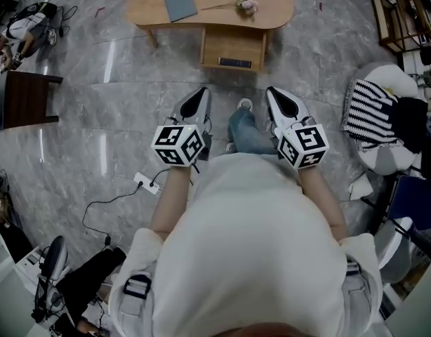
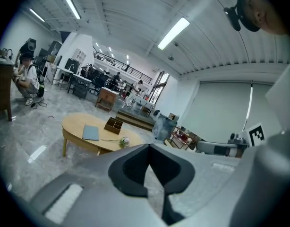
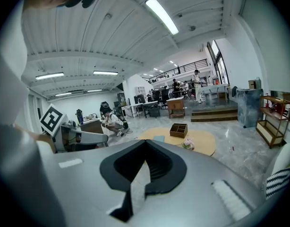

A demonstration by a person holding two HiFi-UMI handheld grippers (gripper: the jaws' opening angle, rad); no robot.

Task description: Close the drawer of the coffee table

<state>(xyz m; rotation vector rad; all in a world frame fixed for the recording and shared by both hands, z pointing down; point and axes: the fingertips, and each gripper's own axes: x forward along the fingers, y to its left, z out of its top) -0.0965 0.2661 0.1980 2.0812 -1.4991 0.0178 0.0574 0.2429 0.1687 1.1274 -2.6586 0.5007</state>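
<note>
The oval wooden coffee table [image 1: 272, 9] stands at the top of the head view. Its drawer [image 1: 233, 46] juts out from under the top toward me, with a dark strip at its near edge. A grey-blue book [image 1: 180, 4], a small flower [image 1: 247, 4] and a brown box lie on the table. My left gripper [image 1: 201, 94] and right gripper [image 1: 274, 94] are held side by side over the floor, well short of the drawer, both shut and empty. The left gripper [image 2: 150, 146] sees the table [image 2: 79, 126] ahead on its left. Beyond the right gripper [image 3: 146, 142], the table [image 3: 204, 140] is far off.
A dark wooden side table [image 1: 29, 98] stands at the left. A white power strip [image 1: 147, 182] and its cable lie on the floor near my left arm. A chair with striped cloth [image 1: 373, 114] and a wooden rack [image 1: 401, 16] are at the right. A person crouches at the top left [image 1: 26, 27].
</note>
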